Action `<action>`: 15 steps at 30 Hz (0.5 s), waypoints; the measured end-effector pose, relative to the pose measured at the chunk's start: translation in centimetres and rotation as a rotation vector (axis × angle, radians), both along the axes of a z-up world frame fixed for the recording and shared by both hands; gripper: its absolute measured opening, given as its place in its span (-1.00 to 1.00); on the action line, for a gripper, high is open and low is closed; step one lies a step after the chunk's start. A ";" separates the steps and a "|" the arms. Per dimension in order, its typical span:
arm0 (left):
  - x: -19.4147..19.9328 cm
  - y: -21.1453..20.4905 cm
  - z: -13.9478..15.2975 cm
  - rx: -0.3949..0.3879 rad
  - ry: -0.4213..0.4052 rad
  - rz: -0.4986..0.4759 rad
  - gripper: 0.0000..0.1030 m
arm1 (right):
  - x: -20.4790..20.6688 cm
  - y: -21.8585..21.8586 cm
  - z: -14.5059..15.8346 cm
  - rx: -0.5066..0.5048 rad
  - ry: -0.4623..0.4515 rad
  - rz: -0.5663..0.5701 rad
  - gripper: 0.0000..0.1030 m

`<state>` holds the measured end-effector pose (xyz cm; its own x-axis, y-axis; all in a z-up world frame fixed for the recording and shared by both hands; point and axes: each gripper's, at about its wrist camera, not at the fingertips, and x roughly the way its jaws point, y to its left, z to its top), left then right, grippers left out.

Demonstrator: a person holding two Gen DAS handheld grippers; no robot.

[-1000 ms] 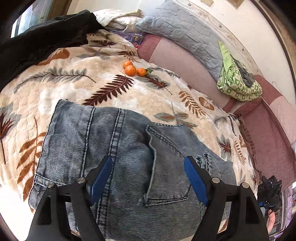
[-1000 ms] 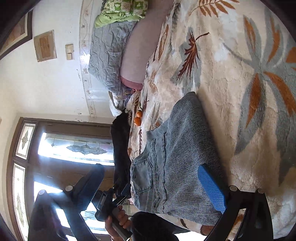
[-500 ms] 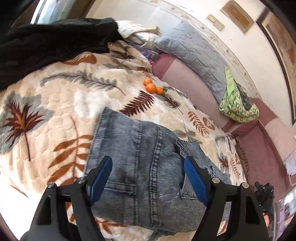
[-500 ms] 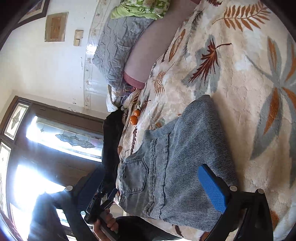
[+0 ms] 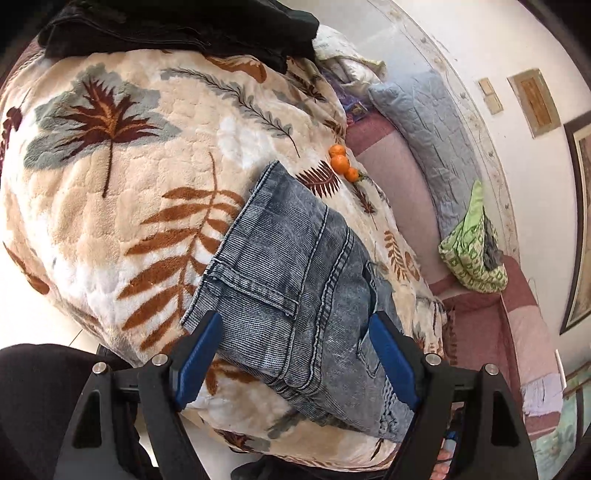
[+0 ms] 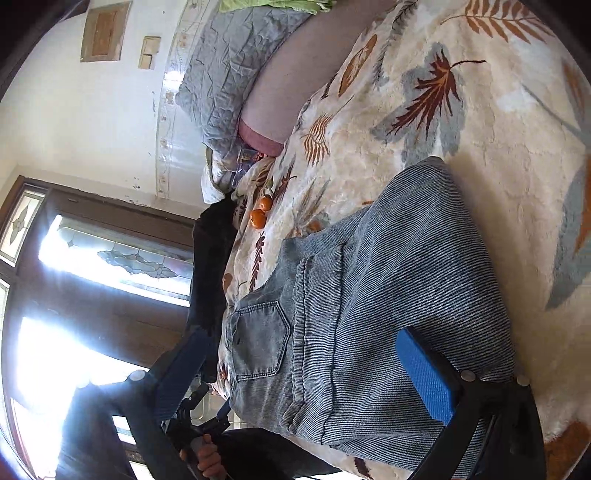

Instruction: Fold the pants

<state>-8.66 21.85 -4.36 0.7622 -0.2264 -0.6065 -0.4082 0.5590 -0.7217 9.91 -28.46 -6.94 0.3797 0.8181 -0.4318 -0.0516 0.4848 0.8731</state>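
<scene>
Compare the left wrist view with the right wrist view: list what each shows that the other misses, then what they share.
Only the left wrist view shows the framed picture at the right edge and the whole green folded cloth.

Only the right wrist view shows the bright stained-glass window and the hand holding the left tongs.

Both show the folded jeans on the leaf-print blanket, the oranges, the grey pillow and dark clothing. Both tongs are open and hold nothing.

Folded denim pants point(image 6: 388, 295) on leaf-print blanket point(image 6: 461, 122), right gripper point(image 6: 314, 373) jaws apart, oranges point(image 6: 260, 212) beyond
</scene>
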 end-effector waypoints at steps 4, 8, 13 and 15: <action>-0.9 -0.2 -0.3 -0.061 0.012 0.043 0.59 | -0.1 -0.8 -0.1 0.025 0.005 -0.016 1.00; -0.3 -1.4 -1.8 -0.099 0.077 0.026 0.59 | 0.1 -0.6 -0.1 0.030 0.009 -0.006 1.00; -0.1 -1.4 -4.5 -0.167 0.139 0.076 0.59 | 0.1 0.2 0.0 0.006 0.006 0.012 1.00; 0.0 -1.2 -4.3 -0.177 0.124 0.081 0.59 | 0.1 0.4 0.1 -0.003 0.006 0.015 1.00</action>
